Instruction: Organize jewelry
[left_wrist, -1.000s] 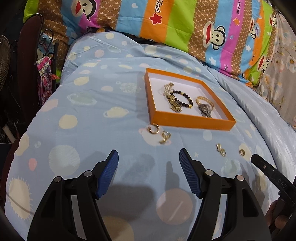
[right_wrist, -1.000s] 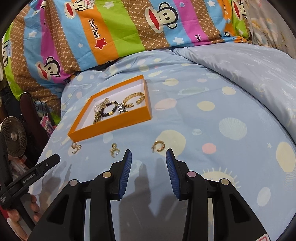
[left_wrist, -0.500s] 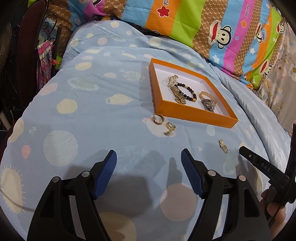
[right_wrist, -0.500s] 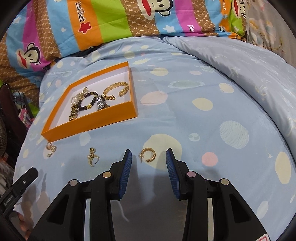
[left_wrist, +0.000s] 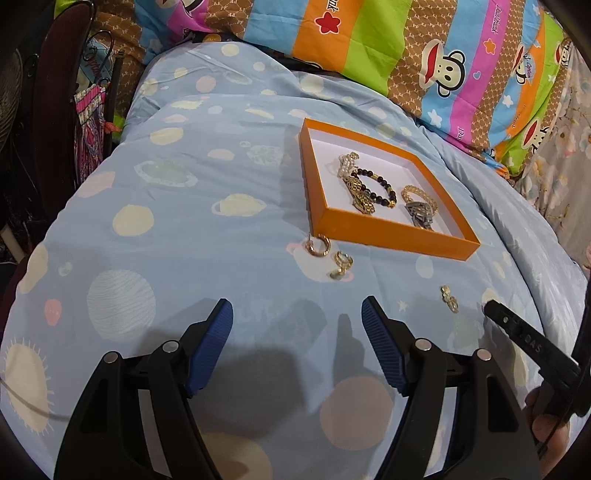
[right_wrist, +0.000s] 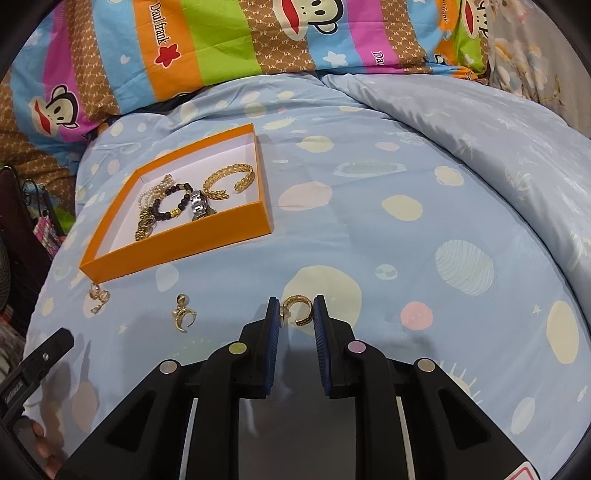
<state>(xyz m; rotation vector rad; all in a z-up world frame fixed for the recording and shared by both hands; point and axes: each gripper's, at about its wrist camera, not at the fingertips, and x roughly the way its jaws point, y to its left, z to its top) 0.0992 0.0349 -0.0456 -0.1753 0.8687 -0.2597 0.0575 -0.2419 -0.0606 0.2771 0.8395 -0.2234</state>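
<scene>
Right tool (right_wrist: 298, 314) straddles the gold hoop earring (right_wrist: 298, 309) on the bed — fingers narrowed, not gripping. Left tool (left_wrist: 297, 321) gapes empty. Bracelets boxed in the orange tray (right_wrist: 177, 243) ahead-left — four earrings remain.

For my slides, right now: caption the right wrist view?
Right gripper brackets a gold hoop earring near the orange tray.

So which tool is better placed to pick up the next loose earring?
Right. The right tool already brackets the gold hoop earring on the bedspread; the left tool hangs open, short of any piece.
</scene>
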